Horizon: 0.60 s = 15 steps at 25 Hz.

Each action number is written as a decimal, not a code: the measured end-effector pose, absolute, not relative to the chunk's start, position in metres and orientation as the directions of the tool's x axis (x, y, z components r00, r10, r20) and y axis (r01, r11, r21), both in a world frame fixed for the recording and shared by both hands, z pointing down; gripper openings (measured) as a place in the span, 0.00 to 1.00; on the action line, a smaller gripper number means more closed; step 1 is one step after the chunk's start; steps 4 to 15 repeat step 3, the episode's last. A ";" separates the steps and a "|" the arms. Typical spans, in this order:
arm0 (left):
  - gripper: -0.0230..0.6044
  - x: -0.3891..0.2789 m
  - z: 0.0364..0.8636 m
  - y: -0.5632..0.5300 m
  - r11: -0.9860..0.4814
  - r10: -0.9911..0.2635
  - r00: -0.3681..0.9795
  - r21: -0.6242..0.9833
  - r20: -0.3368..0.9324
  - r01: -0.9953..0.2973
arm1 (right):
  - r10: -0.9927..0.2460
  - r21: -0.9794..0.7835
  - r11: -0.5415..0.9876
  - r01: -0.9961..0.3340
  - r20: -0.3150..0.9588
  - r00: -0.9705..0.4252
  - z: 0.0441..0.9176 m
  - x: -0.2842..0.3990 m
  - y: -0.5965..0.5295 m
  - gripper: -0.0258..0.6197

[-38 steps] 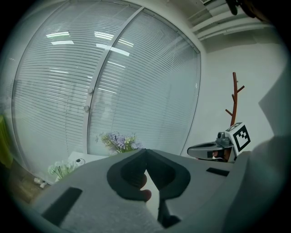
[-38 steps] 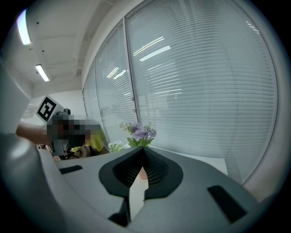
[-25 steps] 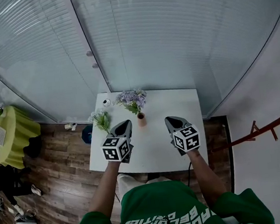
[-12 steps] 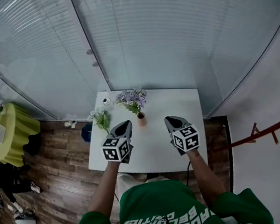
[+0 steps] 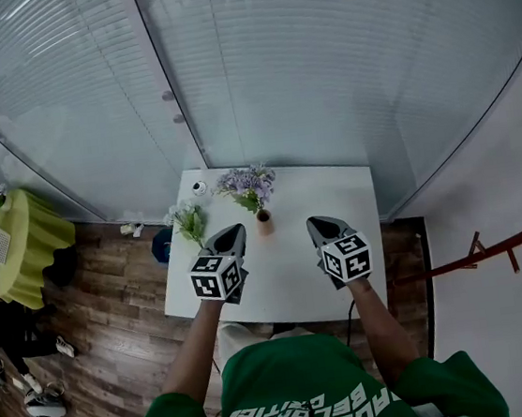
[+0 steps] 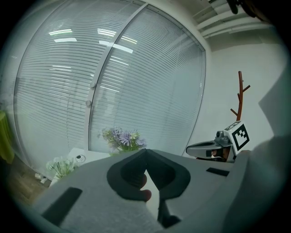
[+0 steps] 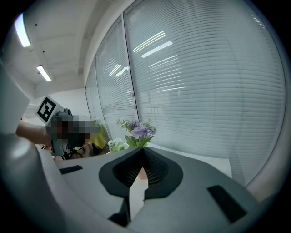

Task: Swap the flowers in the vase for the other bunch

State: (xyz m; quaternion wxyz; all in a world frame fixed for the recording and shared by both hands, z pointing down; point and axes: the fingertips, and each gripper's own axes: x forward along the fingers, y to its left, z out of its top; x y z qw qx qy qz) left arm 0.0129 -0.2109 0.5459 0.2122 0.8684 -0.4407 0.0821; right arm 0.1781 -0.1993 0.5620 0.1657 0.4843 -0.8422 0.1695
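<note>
No change since the earlier frames. Left hand-held gripper (image 5: 231,231) and right hand-held gripper (image 5: 318,223) hover above the bench (image 5: 289,280), both fully closed and empty, clear of the vase (image 5: 264,221).

- white rectangular worktop (image 5: 294,284) against glass wall with slatted blinds (image 5: 320,73)
- small white round object (image 5: 199,189), worktop's back-left corner
- yellow-green cloth-draped table (image 5: 25,246), far left on brown wooden floor (image 5: 117,343)
- red-brown branched coat stand (image 5: 501,239), right

No change on the table (image 5: 286,275) (only a faint shift of the head view)
</note>
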 end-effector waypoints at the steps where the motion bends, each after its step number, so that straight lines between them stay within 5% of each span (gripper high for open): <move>1: 0.04 0.012 0.546 -0.211 -0.522 -0.730 0.598 0.296 0.330 -0.800 | -0.759 -0.125 0.474 -0.871 0.444 -0.477 0.562 0.177 -0.199 0.06; 15: 0.04 0.011 0.547 -0.211 -0.522 -0.730 0.598 0.297 0.331 -0.800 | -0.756 -0.127 0.476 -0.870 0.446 -0.479 0.562 0.176 -0.199 0.06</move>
